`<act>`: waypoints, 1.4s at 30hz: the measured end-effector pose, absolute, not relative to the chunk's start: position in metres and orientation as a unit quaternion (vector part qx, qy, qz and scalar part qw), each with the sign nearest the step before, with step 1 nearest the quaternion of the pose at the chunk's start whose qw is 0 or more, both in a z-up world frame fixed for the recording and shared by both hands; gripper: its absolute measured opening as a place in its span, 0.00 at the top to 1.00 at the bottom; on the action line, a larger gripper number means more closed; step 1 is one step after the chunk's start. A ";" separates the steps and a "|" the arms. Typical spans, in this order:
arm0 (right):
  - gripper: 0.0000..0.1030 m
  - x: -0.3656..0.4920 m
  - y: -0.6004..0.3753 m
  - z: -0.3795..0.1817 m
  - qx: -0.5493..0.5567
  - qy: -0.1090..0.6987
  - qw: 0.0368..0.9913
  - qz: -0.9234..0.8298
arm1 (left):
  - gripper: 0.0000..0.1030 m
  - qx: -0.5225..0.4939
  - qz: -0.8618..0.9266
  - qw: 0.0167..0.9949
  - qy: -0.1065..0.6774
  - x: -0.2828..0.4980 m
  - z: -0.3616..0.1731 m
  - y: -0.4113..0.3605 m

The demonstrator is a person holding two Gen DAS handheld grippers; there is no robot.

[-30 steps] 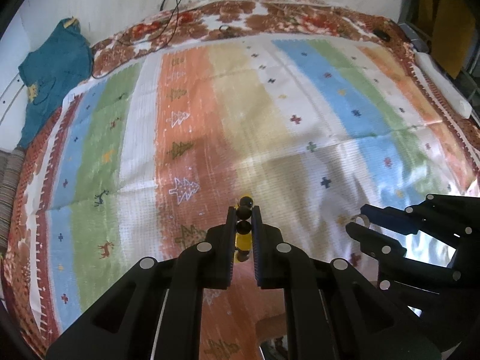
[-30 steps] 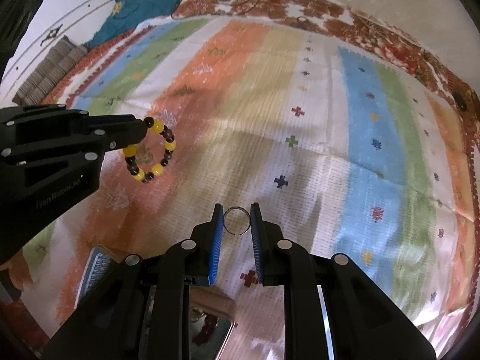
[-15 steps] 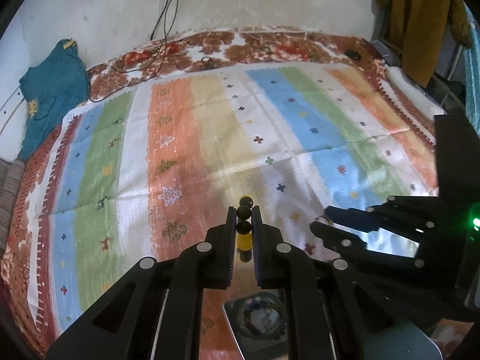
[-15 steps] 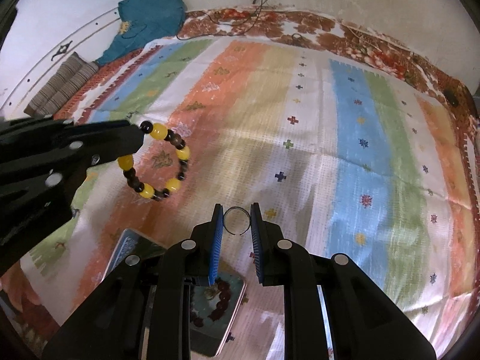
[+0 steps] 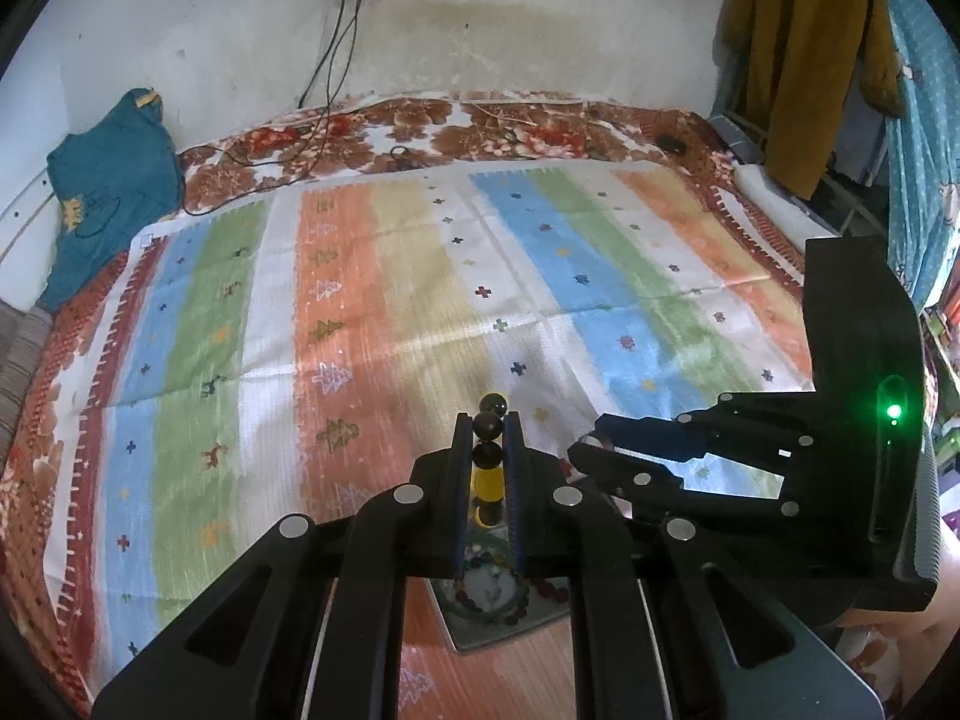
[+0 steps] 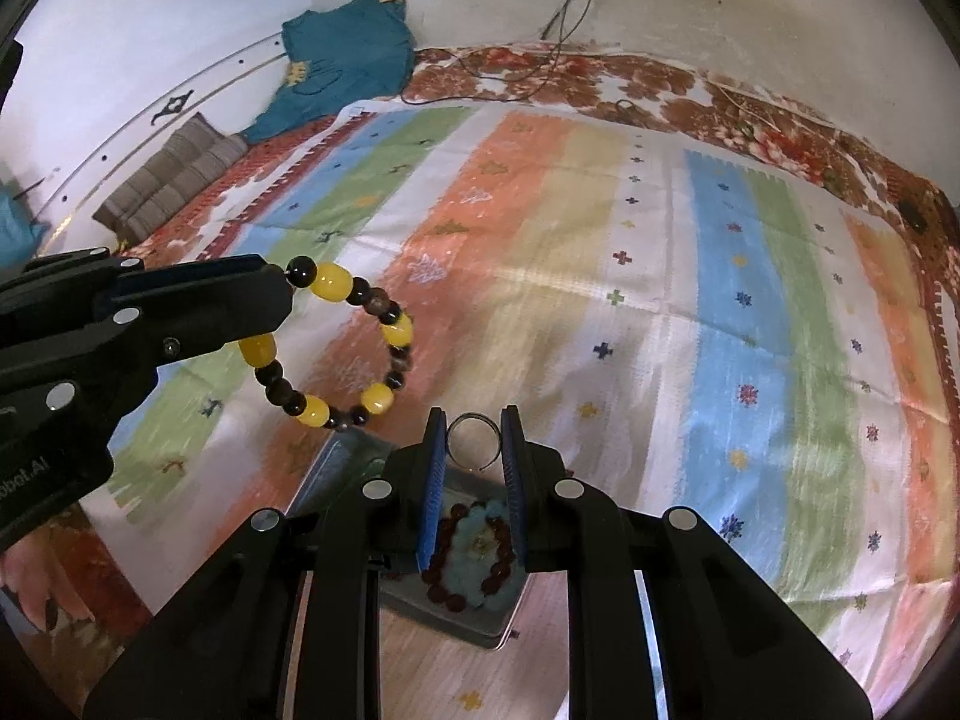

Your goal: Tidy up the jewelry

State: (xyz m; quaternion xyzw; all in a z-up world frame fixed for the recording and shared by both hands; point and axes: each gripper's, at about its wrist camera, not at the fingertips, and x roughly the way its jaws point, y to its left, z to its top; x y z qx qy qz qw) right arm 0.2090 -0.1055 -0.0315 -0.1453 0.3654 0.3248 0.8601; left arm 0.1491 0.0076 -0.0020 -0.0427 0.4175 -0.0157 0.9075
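My left gripper (image 5: 487, 423) is shut on a yellow and black bead bracelet (image 5: 487, 480), seen edge-on between its fingers; in the right wrist view the bracelet (image 6: 336, 348) hangs as a loop from the left gripper's tips (image 6: 273, 294). My right gripper (image 6: 474, 420) is shut on a thin silver ring (image 6: 474, 441); it also shows in the left wrist view (image 5: 585, 450). Both are held above a small grey metal tray (image 6: 336, 462) that holds a dark red bead bracelet (image 6: 447, 585) on a pale blue pad. The tray (image 5: 474, 630) lies below my left fingers.
A striped, patterned cloth (image 5: 540, 276) covers the bed. A teal garment (image 5: 108, 180) lies at its far left corner, cables (image 5: 324, 96) run down the wall, and a mustard garment (image 5: 798, 54) hangs at the right. Striped cushions (image 6: 168, 180) lie beside the bed.
Both grippers have risen and drawn back with their jewelry still held. The tray has come into view beneath them and more of the wall shows.
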 end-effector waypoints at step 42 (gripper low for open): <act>0.13 0.112 -0.170 -0.019 -0.100 0.306 0.885 0.335 | 0.05 -0.026 0.022 0.922 0.386 0.034 -0.003 0.004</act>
